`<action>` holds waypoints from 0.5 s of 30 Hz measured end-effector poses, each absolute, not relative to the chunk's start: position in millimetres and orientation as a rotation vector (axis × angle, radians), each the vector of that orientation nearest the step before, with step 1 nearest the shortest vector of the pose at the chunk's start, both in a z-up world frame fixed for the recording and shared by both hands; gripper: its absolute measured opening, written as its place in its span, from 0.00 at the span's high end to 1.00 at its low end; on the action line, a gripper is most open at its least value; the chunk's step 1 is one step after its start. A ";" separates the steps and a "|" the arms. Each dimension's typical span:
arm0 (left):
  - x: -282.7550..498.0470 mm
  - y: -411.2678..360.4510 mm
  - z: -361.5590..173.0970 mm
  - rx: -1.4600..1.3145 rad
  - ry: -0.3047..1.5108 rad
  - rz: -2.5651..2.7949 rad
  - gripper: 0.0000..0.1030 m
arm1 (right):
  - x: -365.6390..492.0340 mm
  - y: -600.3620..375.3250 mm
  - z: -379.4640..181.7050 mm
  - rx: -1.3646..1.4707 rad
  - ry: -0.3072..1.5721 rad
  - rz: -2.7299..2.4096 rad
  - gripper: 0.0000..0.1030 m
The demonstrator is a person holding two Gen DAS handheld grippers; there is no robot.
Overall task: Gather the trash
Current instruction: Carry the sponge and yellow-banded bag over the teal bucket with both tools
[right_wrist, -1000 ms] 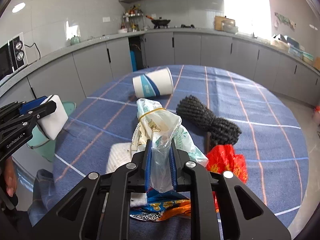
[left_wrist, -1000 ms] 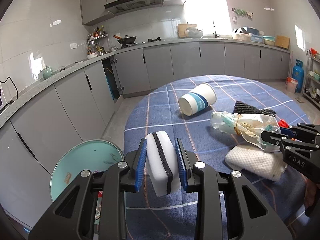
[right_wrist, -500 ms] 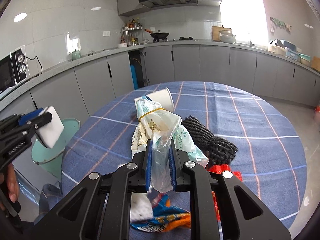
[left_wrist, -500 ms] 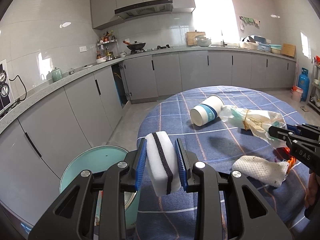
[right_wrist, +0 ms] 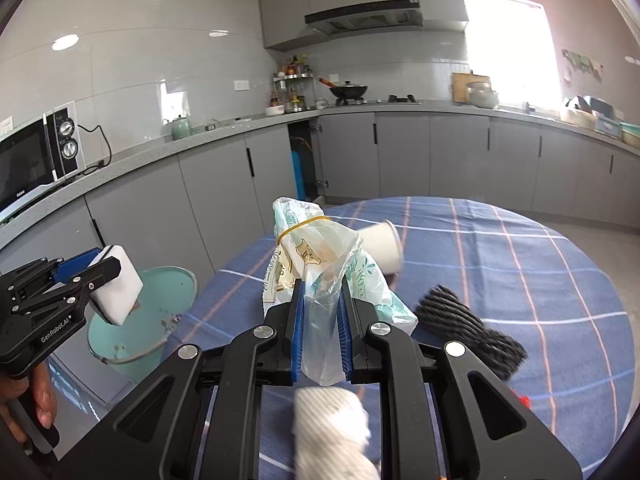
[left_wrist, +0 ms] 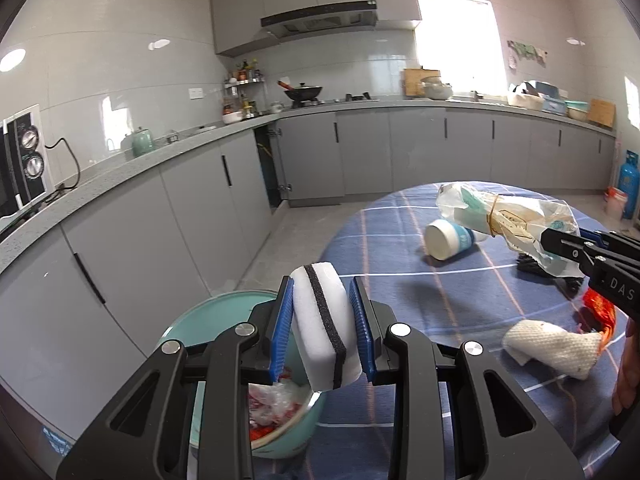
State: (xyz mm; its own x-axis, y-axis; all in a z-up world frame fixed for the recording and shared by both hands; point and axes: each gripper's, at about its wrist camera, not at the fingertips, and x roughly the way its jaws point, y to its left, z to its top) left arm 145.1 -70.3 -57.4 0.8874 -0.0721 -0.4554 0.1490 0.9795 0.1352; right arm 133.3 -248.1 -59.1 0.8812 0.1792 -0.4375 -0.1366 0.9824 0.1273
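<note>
Trash is in both views. In the left wrist view, the left hand-held gripper (left_wrist: 320,320) is clenched on a white sponge block (left_wrist: 322,322) with a black rough stripe down its middle; the block is rectangular with rounded corners, and its long axis runs forward and up along the fingers. Under it stands a round mint-green bucket (left_wrist: 224,316) with crumpled red and clear wrappers inside, beside the desk (left_wrist: 400,248). The desk is round and covered by a blue checked cloth. On it a white paper cup (left_wrist: 448,238) lies on its side, its closed bottom toward the camera, near a white woven cloth wad (left_wrist: 552,346). At the right edge, the right hand-held gripper (left_wrist: 568,252) holds a crinkled clear plastic bag (left_wrist: 504,212) above the desk, its long axis pointing left.

In the right wrist view, the right hand-held gripper (right_wrist: 322,320) grasps this soft plastic bag (right_wrist: 316,256), tied with a yellow rubber band; the bag points forward and up. A black ribbed net (right_wrist: 468,324) lies on the desk (right_wrist: 520,260). The left hand-held gripper (right_wrist: 108,270) holds the sponge block (right_wrist: 116,292) over the bucket (right_wrist: 160,292).
</note>
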 end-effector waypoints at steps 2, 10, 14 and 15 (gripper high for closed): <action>144.0 -63.3 -55.7 0.163 0.463 -0.101 0.72 | 136.8 -243.0 -57.3 0.093 0.460 0.176 0.85; 142.4 -36.6 -42.2 0.136 0.440 -0.047 0.72 | 151.1 -213.2 -47.2 0.077 0.438 0.244 0.85; 139.3 -30.7 -38.4 0.130 0.433 -0.037 0.72 | 157.4 -200.2 -45.4 0.069 0.432 0.275 0.85; 138.2 -29.3 -37.1 0.129 0.431 -0.036 0.72 | 158.1 -197.6 -44.9 0.067 0.431 0.279 0.84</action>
State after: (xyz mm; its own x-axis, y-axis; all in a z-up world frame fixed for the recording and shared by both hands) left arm 138.2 -29.3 -37.1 0.9081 -0.0072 -0.4186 0.0617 0.9912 0.1168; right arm 158.1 -197.6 -44.9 0.8711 0.2805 -0.4032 -0.2521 0.9598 0.1230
